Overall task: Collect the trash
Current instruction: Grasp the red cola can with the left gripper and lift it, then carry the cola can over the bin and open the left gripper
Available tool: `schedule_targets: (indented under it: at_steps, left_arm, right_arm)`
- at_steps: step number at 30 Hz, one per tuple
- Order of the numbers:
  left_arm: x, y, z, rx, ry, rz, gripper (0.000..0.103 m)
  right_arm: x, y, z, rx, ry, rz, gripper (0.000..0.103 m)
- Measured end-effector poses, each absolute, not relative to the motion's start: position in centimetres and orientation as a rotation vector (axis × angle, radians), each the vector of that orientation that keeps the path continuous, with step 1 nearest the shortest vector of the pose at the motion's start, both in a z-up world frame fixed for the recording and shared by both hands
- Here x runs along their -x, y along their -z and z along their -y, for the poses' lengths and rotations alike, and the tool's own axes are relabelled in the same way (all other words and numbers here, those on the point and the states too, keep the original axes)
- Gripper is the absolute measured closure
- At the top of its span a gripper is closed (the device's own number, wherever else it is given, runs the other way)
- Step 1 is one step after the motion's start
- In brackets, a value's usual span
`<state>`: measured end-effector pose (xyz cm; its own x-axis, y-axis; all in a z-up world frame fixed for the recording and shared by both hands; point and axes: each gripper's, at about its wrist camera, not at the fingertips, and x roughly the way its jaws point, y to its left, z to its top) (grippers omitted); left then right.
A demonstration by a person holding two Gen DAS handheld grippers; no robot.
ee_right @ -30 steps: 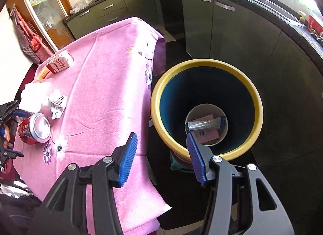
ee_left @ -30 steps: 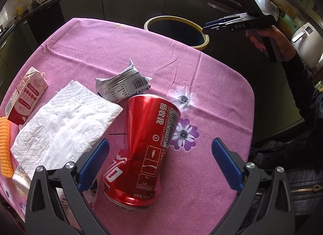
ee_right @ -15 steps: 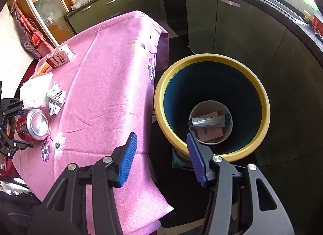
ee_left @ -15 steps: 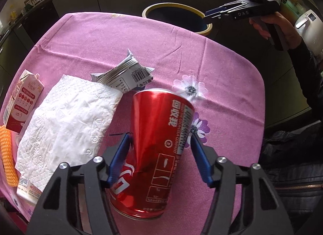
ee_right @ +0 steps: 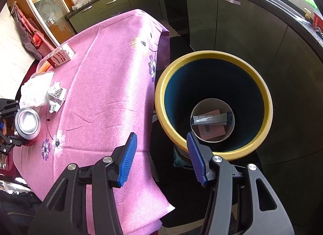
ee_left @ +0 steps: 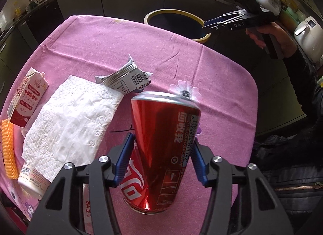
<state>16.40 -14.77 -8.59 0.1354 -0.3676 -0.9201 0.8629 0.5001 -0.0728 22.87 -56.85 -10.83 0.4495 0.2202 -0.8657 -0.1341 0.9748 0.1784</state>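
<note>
Kitchen, pink-clothed table (ee_left: 212,69). Left gripper (ee_left: 162,154) pinches dented red can (ee_left: 163,146), clear of cloth; right gripper (ee_right: 161,154) spread, empty, above bin (ee_right: 212,57). Advised: maintain squeeze, carry forward over bin rim before releasing

Red can (ee_left: 161,150), pink flowered tablecloth (ee_left: 212,69)

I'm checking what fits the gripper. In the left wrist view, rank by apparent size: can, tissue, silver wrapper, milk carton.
1. Tissue and can: alike; the can is nearer the camera, so unsure.
2. Milk carton
3. Silver wrapper
</note>
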Motion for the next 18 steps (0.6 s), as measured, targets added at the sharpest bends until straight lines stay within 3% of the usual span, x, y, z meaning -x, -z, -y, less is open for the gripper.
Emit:
schedule_targets:
  at_steps: [18]
  left_arm:
    - [-15.7, 4.3, 14.2, -0.463, 0.945, -1.003, 0.053]
  right_arm:
    - [-21.5, 9.4, 56.0, -0.079, -0.247, -1.042, 0.052]
